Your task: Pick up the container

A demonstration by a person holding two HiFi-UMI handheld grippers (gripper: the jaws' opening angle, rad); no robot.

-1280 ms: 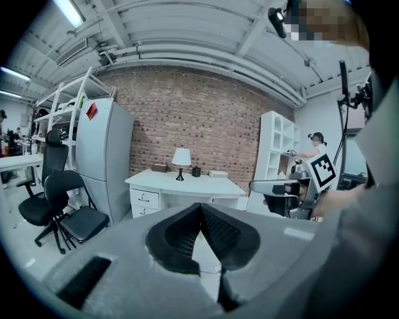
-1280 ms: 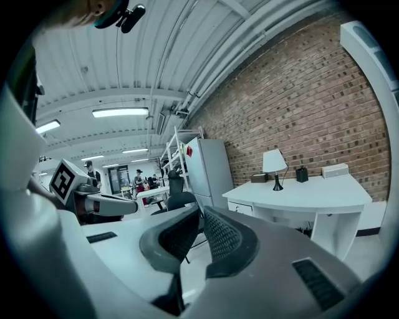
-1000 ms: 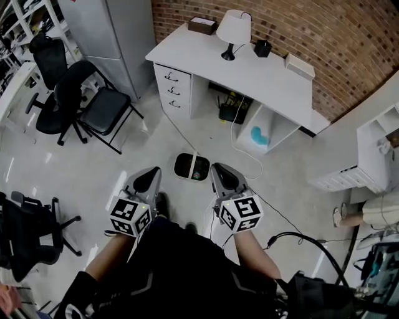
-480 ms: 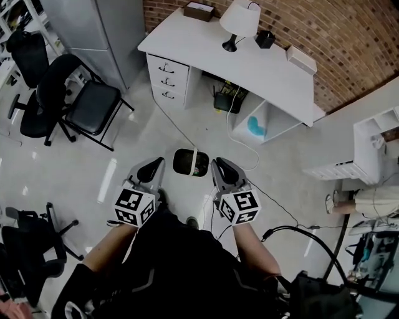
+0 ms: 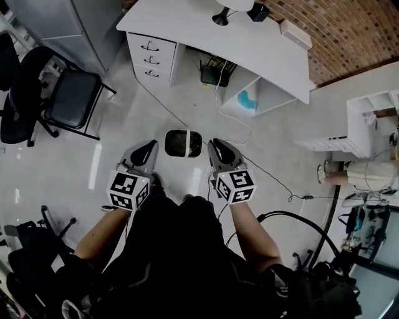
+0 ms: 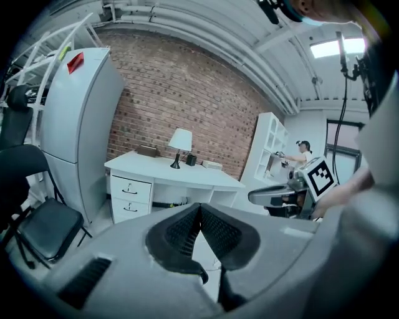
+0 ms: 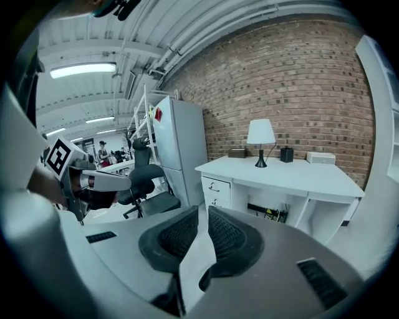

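The container (image 5: 183, 142) is a dark, rounded-square tub with a white band across it. It sits on the pale floor in the head view, just ahead of both grippers and between them. My left gripper (image 5: 149, 144) hangs left of it and my right gripper (image 5: 213, 144) right of it, neither touching it. The left gripper (image 6: 199, 209) has its ribbed pads together and holds nothing. The right gripper (image 7: 202, 210) is likewise shut and empty. Both gripper views look level across the room, so the container is hidden from them.
A white desk (image 5: 249, 43) with drawers (image 5: 149, 56) and a lamp (image 5: 219, 15) stands ahead against the brick wall. A black folding chair (image 5: 72, 99) is at left, a white shelf unit (image 5: 361, 124) at right. A cable (image 5: 274, 177) trails over the floor. A person's legs (image 5: 355, 174) show far right.
The desk and chairs have slid toward the top of the head view. The container and both grippers have also moved up the frame, keeping their places relative to each other. Both grippers stayed shut.
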